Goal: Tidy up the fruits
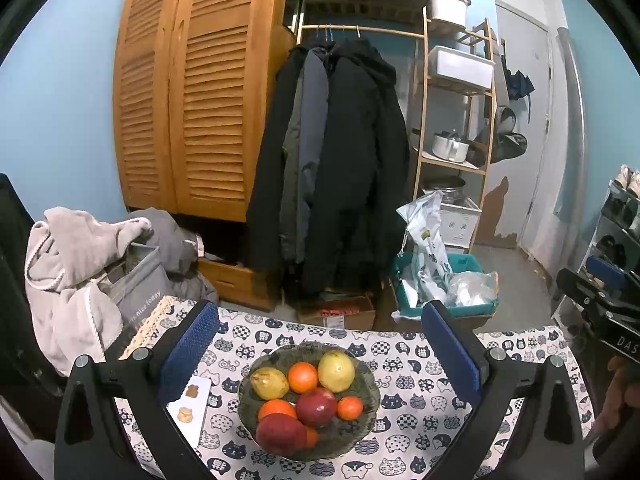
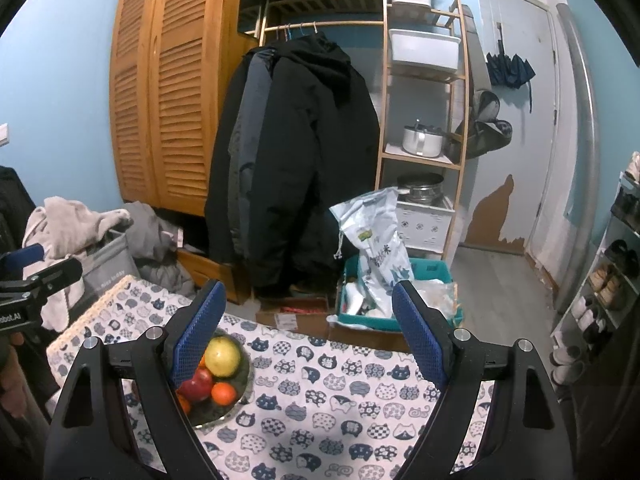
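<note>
A dark green bowl (image 1: 370,392) sits on a table with a cat-print cloth (image 1: 420,404). It holds two yellow-green pears (image 1: 337,370), two red apples (image 1: 316,407) and several oranges (image 1: 303,377). My left gripper (image 1: 318,350) is open and empty, hovering above and behind the bowl, which lies between its blue pads (image 1: 188,344). My right gripper (image 2: 308,336) is open and empty over the cloth (image 2: 340,400) to the right of the bowl (image 2: 242,390). Its left finger hides part of the bowl. A pear (image 2: 223,357), an apple (image 2: 197,386) and an orange (image 2: 223,394) show there.
A white rectangular dish (image 1: 192,404) with two small snacks lies left of the bowl. Behind the table stand a laundry basket with clothes (image 1: 100,272), a wooden wardrobe (image 1: 192,92), hanging coats (image 1: 332,168), a teal crate with bags (image 1: 440,284) and a shelf rack (image 1: 456,120).
</note>
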